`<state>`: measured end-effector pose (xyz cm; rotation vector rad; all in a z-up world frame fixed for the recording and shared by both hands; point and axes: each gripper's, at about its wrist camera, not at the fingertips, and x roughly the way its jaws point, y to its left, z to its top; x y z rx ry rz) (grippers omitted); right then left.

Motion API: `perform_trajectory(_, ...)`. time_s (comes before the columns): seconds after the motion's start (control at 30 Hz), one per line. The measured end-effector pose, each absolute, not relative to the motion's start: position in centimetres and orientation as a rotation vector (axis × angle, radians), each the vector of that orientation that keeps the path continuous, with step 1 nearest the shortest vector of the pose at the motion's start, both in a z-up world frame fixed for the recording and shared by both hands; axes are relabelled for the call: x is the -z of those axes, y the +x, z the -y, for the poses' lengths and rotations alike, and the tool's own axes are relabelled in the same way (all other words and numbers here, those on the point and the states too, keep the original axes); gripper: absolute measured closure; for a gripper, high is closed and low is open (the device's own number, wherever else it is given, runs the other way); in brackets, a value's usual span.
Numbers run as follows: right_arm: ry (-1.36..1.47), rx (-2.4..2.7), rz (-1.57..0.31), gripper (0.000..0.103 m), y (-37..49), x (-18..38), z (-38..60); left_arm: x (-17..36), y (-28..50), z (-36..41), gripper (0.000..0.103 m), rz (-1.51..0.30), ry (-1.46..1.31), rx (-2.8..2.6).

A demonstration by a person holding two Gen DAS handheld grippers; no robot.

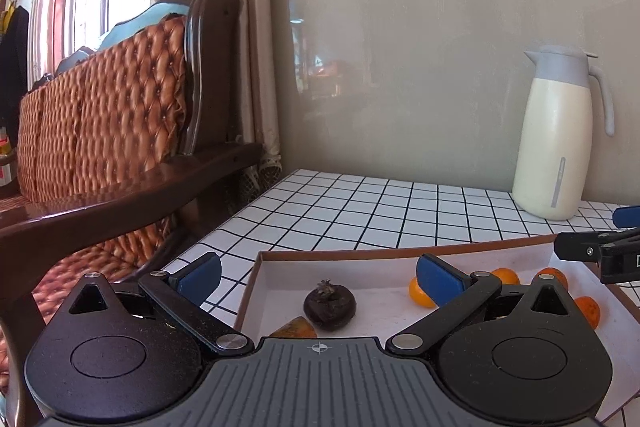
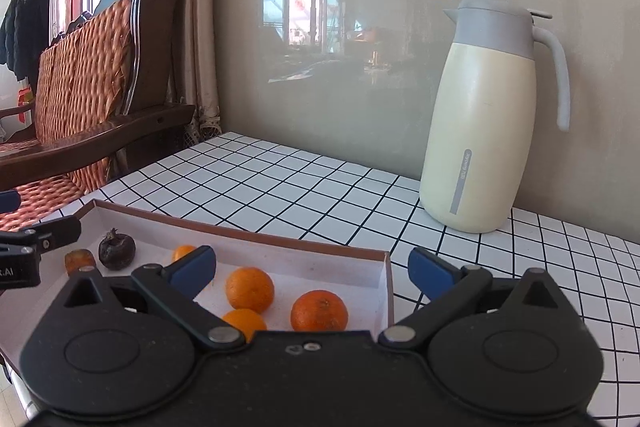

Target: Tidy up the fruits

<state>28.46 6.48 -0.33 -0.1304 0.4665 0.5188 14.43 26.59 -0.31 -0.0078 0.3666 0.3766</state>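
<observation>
A shallow white tray with a brown rim [image 1: 360, 250] [image 2: 280, 239] lies on the tiled table. At its left end sit a dark wrinkled fruit [image 1: 329, 305] [image 2: 117, 250] and an orange-brown piece [image 1: 294, 327] [image 2: 80, 261]. Several small oranges [image 2: 250, 289] [image 1: 420, 293] lie at its right end. My left gripper [image 1: 319, 280] stands open over the left end, the dark fruit below and between its blue pads, untouched. My right gripper [image 2: 313, 271] is open above the oranges, holding nothing. Each gripper's tip shows at the edge of the other's view.
A cream jug with a grey lid [image 1: 554, 135] [image 2: 480, 119] stands at the back right against the wall. A wooden sofa with woven orange cushions [image 1: 100, 107] flanks the table's left side. White tiles [image 2: 280, 187] stretch behind the tray.
</observation>
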Motion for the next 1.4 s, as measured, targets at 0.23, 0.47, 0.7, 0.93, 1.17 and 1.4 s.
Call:
perform_trajectory(0.23,-0.121,-0.514,-0.428,0.006,25.8,-1.6,-5.1,-1.1,12.2,-26.0,0.000,-0.339,-0.010,-0.398)
perform_trajectory(0.47,-0.136,-0.515,-0.369,0.006,20.9,-4.1,-2.0,-2.9,7.5,-24.0,0.000,-0.302,-0.061,-0.362)
perform_trajectory(0.7,-0.145,-0.489,-0.332,0.006,15.7,-5.9,1.8,-3.4,3.0,-20.2,0.000,-0.315,0.010,-0.366)
perform_trajectory(0.93,-0.130,-0.456,-0.302,0.006,11.9,-7.5,4.9,-4.6,-1.8,-17.8,0.000,-0.239,0.011,-0.383)
perform_trajectory(1.17,-0.160,-0.408,-0.289,0.006,8.3,-6.5,6.8,-4.6,-6.3,-15.6,0.000,-0.189,-0.004,-0.322)
perform_trajectory(1.4,-0.188,-0.402,-0.236,0.006,4.8,-4.5,7.2,-3.6,-9.1,-14.2,0.000,-0.188,-0.013,-0.269)
